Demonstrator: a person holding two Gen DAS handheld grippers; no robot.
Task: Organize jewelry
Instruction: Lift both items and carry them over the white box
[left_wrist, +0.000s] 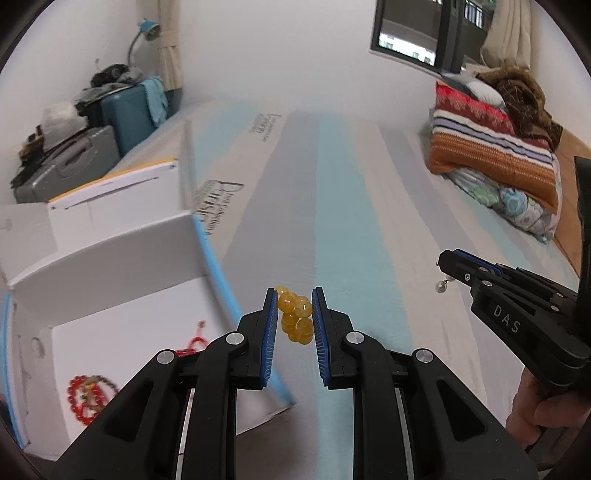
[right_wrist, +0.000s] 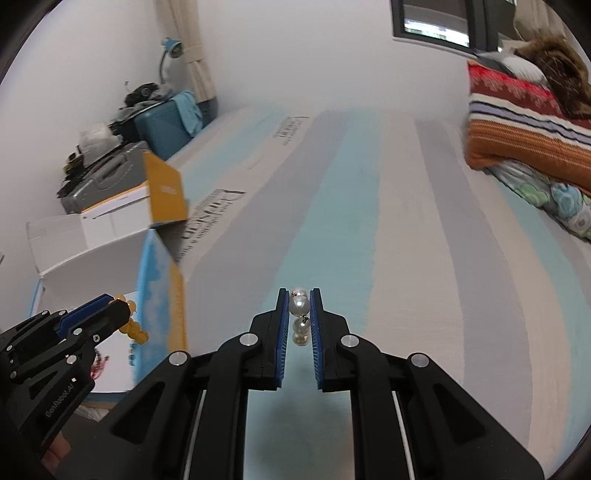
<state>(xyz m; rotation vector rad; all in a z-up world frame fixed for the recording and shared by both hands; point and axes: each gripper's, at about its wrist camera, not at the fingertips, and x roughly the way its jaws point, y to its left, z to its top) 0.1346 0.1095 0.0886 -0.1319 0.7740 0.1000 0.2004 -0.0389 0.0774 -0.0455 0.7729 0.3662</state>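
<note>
A striped bed (left_wrist: 332, 184) carries a white box (left_wrist: 110, 258) and, seemingly, folded blankets (left_wrist: 495, 155).

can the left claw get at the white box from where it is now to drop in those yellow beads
Probably yes. The left claw, shut on the yellow beads, is beside the white box, whose top is open. The right claw holds pearls off on the other side.

Two wrist fisheyes, angled down along their tongs, close above one striped bed (left_wrist: 351, 221), side by side.
</note>
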